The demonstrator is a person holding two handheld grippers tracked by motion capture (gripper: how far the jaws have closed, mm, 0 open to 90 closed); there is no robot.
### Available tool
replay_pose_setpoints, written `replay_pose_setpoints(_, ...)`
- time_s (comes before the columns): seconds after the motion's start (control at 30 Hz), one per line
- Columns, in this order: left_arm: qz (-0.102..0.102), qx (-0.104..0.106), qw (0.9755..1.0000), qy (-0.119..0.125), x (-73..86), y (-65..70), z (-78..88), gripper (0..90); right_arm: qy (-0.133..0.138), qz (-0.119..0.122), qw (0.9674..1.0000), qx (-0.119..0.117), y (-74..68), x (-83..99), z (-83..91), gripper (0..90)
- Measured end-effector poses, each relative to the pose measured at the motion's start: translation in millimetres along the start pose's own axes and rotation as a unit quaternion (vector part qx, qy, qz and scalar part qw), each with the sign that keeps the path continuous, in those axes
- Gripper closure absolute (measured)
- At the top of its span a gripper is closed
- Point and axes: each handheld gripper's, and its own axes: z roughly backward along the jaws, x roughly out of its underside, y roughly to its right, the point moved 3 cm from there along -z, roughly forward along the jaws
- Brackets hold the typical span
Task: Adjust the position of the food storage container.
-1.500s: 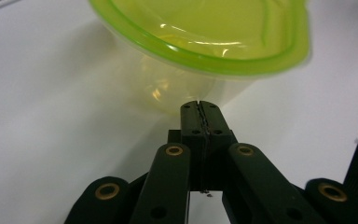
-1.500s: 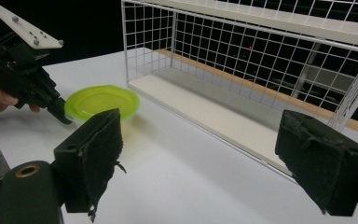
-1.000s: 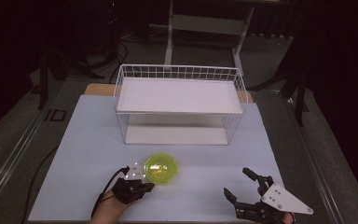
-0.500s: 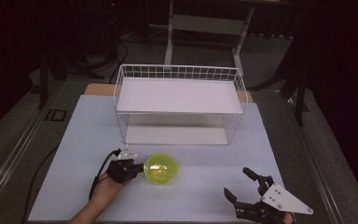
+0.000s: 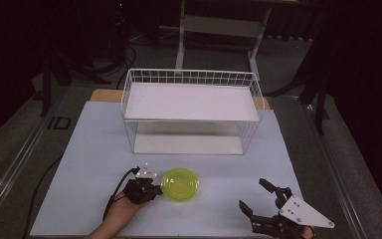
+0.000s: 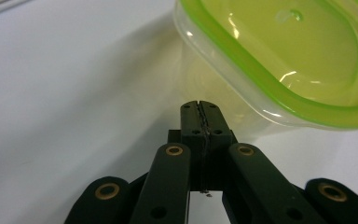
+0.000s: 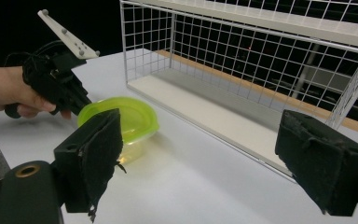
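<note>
left gripper (image 5: 149, 186) having swung from behind to the left side of lidded green container (image 5: 179, 184), jaws pressed together on nothing, tips at its wall | container sitting mid-table before wire rack (image 5: 191, 112) | right gripper (image 5: 258, 196) idling wide apart | likely nudging rather than grasping

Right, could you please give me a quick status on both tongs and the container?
Left tongs shut, empty, tips at the lidded green container. Right tongs open, idle. Wire rack behind, nothing in the way.

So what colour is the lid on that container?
Translucent lime green lid, best seen in the left gripper view.
</note>
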Motion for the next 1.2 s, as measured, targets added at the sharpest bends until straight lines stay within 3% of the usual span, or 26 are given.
replay_pose_setpoints(0.5, -0.006, 0.024, 0.9997, 0.003, -17.5, 14.8, -22.7, 90.0, -0.006, -0.005, 1.0000, -0.003, 1.1, 1.8, -0.6, 14.8)
replay_pose_setpoints(0.6, -0.019, 0.026, 0.9995, 0.002, -19.7, 18.5, -24.2, 90.0, -0.004, -0.006, 1.0000, -0.002, 2.1, 1.9, -0.2, 14.8)
replay_pose_setpoints(0.8, -0.021, 0.027, 0.9994, 0.004, -20.4, 18.6, -22.3, 90.0, -0.007, -0.007, 1.0000, -0.001, 3.4, 2.6, -0.3, 14.8)
replay_pose_setpoints(0.9, -0.011, 0.025, 0.9996, 0.011, -17.1, 12.3, -15.7, 89.9, -0.007, -0.006, 1.0000, -0.001, 3.2, 2.8, -0.8, 14.8)
replay_pose_setpoints(1.03, -0.021, 0.024, 0.9991, 0.029, -12.7, 6.8, 0.2, 86.8, -0.010, -0.007, 0.9999, -0.001, 3.5, 3.6, -2.0, 14.8)
replay_pose_setpoints(1.2, -0.029, 0.042, 0.9960, 0.073, -9.7, 7.4, 27.8, 75.4, -0.013, -0.005, 0.9999, -0.001, 1.9, 3.9, -3.5, 14.8)
